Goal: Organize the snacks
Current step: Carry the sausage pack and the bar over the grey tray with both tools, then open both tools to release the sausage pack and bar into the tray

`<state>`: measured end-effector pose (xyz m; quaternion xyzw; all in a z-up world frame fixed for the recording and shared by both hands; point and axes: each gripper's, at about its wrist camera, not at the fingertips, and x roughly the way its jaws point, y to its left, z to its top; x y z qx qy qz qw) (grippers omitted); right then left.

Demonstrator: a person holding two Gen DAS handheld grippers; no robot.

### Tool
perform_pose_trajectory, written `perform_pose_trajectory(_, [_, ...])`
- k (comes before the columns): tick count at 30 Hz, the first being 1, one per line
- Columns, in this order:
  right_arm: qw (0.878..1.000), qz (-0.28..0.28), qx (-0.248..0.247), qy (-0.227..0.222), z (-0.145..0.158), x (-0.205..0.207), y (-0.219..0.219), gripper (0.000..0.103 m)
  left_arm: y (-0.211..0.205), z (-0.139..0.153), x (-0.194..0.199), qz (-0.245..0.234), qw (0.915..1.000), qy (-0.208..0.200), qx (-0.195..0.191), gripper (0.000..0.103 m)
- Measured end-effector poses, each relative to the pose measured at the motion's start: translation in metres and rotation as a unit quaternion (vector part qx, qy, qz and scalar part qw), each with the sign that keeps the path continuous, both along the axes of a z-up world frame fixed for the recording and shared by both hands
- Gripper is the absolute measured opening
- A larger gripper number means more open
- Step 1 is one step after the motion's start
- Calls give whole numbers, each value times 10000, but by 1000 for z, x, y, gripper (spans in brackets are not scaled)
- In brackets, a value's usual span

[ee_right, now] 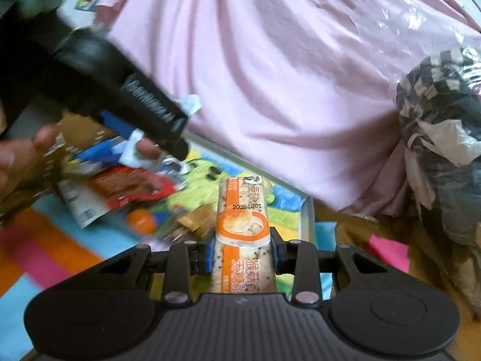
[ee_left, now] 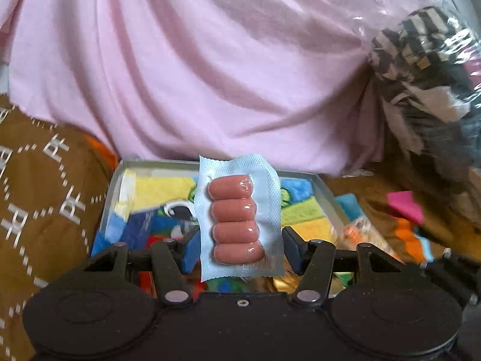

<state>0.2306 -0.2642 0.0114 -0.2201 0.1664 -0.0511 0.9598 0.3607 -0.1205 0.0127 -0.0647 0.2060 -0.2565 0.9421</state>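
Sausages, four in a light, slick blister pack (ee_left: pixel 237 219), stand clamped between the left gripper (ee_left: pixel 239 243) fingers above the tray (ee_left: pixel 112 192); the flat sealed margins likely give the safest hold. Right view: the right gripper (ee_right: pixel 243 252) pinches a slim biscuit packet (ee_right: pixel 242 234) by its sides over the tray's far right corner, light and probably crumbly, so gentle pressure seems wise.

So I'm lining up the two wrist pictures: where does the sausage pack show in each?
Left wrist: sausage pack at centre, upright, clamped in the left claw.
Right wrist: its white edge shows at left, in the left claw, blurred.
Shared landmark: the pink cloth behind the tray.
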Motion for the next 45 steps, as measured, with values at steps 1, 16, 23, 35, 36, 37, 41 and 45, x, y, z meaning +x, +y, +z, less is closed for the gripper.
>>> perform_pose_trajectory(1, [10000, -48, 86, -7, 0, 10, -5, 37, -3, -4, 6, 24, 10000, -17, 46, 59])
perform_pose_trajectory(16, [9962, -337, 689, 423, -23, 76, -24, 37, 1, -42, 47, 45, 9980, 624, -52, 64])
perform_pose_trajectory(23, [9971, -463, 570, 219, -18, 69, -22, 60, 1, -39, 45, 144, 9983, 568, -51, 68])
perform_pose_trajectory(35, [9931, -752, 896, -61, -8, 49, -34, 95, 1, -22, 27, 356, 9992, 178, 7, 88])
perform_pose_trajectory(36, [9921, -784, 968, -122, -5, 45, -36, 97, 1, -19, 24, 391, 9991, 136, 23, 91])
perform_pose_trajectory(37, [9913, -810, 1024, -184, -3, 41, -37, 100, 2, -15, 19, 453, 9989, 84, 39, 96])
perform_pose_trajectory(41, [9869, -924, 1264, -378, 8, 27, -42, 103, 8, 3, 2, 644, 9977, -194, 82, 102])
perform_pose_trajectory(45, [9820, -895, 1567, -554, 23, 11, -45, 103, 13, 19, -16, 775, 9962, -339, 215, 102])
